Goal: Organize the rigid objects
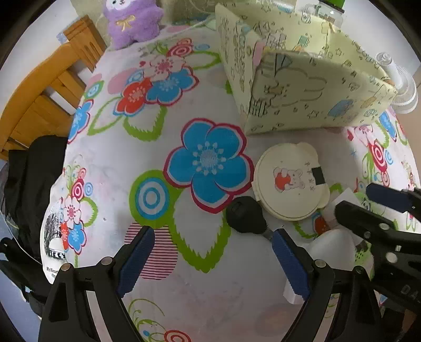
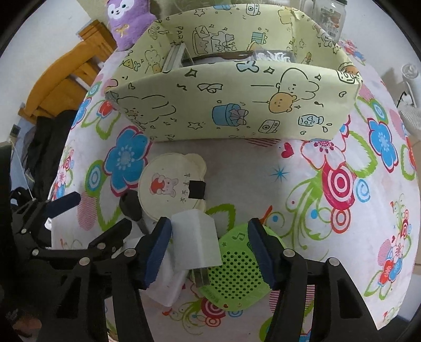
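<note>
A pale green cartoon-print box (image 2: pixel 236 105) stands at the back of the flowered table; it also shows in the left wrist view (image 1: pixel 302 86). In front of it lies a round cream compact (image 2: pixel 171 188) with a bear picture, also in the left wrist view (image 1: pixel 290 181), and a black key fob (image 1: pixel 246 215). My right gripper (image 2: pixel 209 250) is open around a white charger plug (image 2: pixel 196 242), which lies over a green perforated speaker (image 2: pixel 236 273). My left gripper (image 1: pixel 210 263) is open and empty above the cloth, left of the plug.
A purple plush toy (image 1: pixel 131 21) sits at the back left by a wooden chair (image 1: pixel 52 86). A black bag (image 1: pixel 29 184) hangs off the left edge. A white fan (image 1: pixel 402 86) and glass jars (image 2: pixel 330 13) stand behind the box. White tissue (image 2: pixel 168 281) lies under the plug.
</note>
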Tool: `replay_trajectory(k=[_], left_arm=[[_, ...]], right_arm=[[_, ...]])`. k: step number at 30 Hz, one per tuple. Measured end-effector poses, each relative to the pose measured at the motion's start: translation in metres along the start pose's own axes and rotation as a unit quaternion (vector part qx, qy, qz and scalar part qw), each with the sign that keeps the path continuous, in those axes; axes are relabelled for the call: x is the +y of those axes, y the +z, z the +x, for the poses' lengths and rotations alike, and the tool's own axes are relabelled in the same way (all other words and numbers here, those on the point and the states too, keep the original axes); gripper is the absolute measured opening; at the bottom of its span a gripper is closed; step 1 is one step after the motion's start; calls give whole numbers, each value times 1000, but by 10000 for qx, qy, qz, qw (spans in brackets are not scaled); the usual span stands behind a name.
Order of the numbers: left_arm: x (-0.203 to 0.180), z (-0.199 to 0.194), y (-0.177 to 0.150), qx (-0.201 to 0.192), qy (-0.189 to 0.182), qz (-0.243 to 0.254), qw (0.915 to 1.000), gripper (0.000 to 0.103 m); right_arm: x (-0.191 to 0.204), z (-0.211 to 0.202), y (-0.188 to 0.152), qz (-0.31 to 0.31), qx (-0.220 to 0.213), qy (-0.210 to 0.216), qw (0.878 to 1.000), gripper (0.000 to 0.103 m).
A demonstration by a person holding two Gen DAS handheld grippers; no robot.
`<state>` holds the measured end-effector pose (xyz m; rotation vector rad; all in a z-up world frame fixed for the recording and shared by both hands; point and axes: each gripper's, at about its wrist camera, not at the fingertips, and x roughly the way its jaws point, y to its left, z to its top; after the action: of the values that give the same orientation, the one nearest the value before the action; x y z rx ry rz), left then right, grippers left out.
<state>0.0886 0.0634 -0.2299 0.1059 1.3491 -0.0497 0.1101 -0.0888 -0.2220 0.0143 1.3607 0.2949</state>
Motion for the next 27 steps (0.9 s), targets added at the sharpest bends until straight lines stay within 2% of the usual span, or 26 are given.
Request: replay_trajectory(k=[6,12,13,20,23,25,27], left_arm=[[2,11,6,98,-77,-74,9999,90],[-1,20,14,186,-275,-35,9994,85],[-3,21,14,204,-290,-20,9994,83],[-14,27,16,160,-248,55,9995,80],[-19,22,13,58,-288,167,9994,65],[-25,15,10,-6,-337,272,9991,41],[-28,14,13,2,-367,259,9990,35]], right_arm=[[9,3,-4,-343,124,-153,9992,63],[7,16,-6,-273,373,-133,9988,43],[7,15,-7,-318,304,-198,9988,39],[6,16,-4,-282,214,-213,9991,36],[5,16,-5,-291,211,-229,9991,36],[5,16,-5,-283,211,-232,9991,36],[6,16,-4,-258,215,-226,9992,36]])
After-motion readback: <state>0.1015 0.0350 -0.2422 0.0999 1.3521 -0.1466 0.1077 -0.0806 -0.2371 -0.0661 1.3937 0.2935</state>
